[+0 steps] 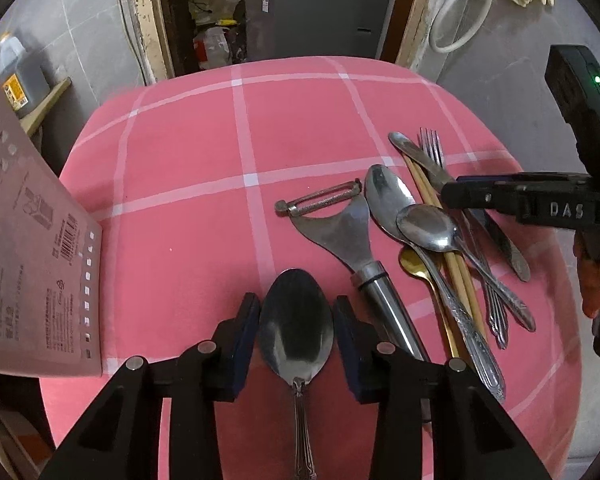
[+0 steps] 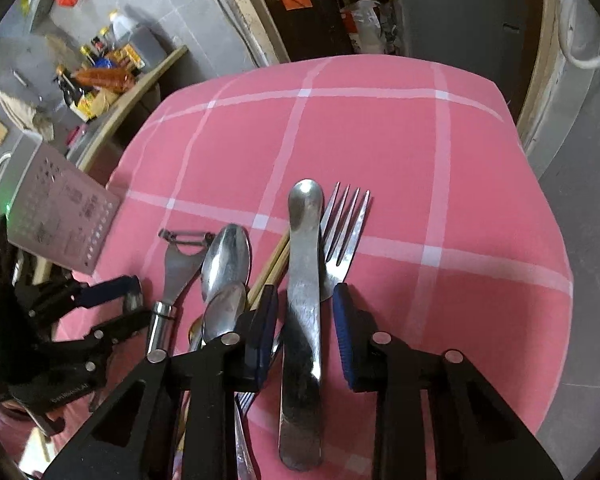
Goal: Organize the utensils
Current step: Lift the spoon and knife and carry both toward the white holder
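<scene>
Here, on a table covered by a pink cloth with white check lines, the left gripper straddles the bowl of a large spoon, whose handle runs back beneath the camera; its blue-padded fingers stand just beside the bowl on either side, and whether they actually press on it cannot be told. The rest of the utensils lie in a loose pile to the right: a steel peeler, two overlapping spoons, a small gold spoon, a pair of chopsticks, a fork and a table knife. The right gripper sits over that knife, jaws partly open with the blade lying between them and a visible gap to the right pad, so nothing is clamped. A grey printed tableware case box stands tilted at the table's left edge.
</scene>
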